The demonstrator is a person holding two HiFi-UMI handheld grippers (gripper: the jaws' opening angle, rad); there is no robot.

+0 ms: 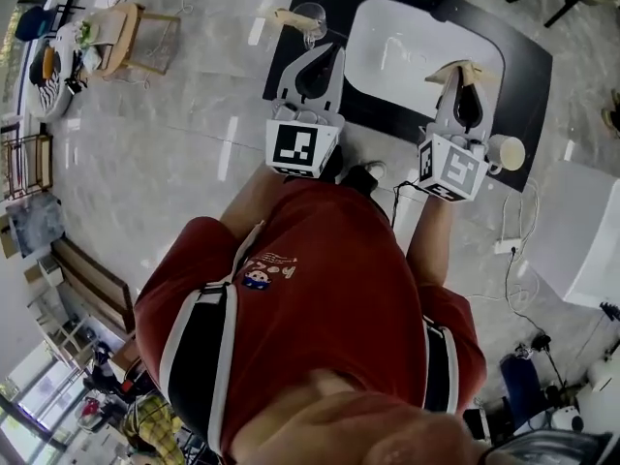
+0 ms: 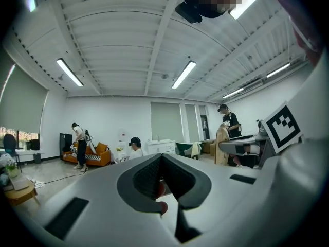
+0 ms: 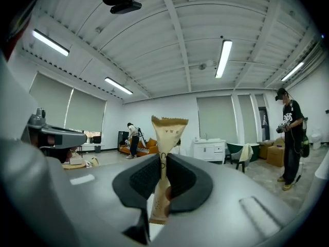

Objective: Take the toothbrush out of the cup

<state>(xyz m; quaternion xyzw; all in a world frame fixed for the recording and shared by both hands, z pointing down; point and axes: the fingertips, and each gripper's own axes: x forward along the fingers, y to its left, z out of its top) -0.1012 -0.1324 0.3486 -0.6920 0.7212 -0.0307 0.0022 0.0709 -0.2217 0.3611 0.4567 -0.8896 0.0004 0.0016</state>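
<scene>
I read right gripper (image 3: 163, 161) clamped on an upright tan packet (image 3: 167, 133); left gripper (image 2: 162, 157) jaws fully together, nothing protruding. Clear cup (image 1: 310, 17) at the black bench's (image 1: 525, 66) left edge.

Open grey floor (image 1: 194, 134) was seen to the left of the left gripper (image 1: 325, 51), as far as a small wooden table (image 1: 136, 32). Just ahead of its closed jaws a clear cup (image 1: 310, 15) was set in the way. A white mug (image 1: 508, 151) was found just beside the right gripper (image 1: 457, 77), whose jaws were filled by a beige packet (image 3: 163, 169). Between the grippers a white tray (image 1: 407, 51) was spread on the black table (image 1: 528, 66).
</scene>
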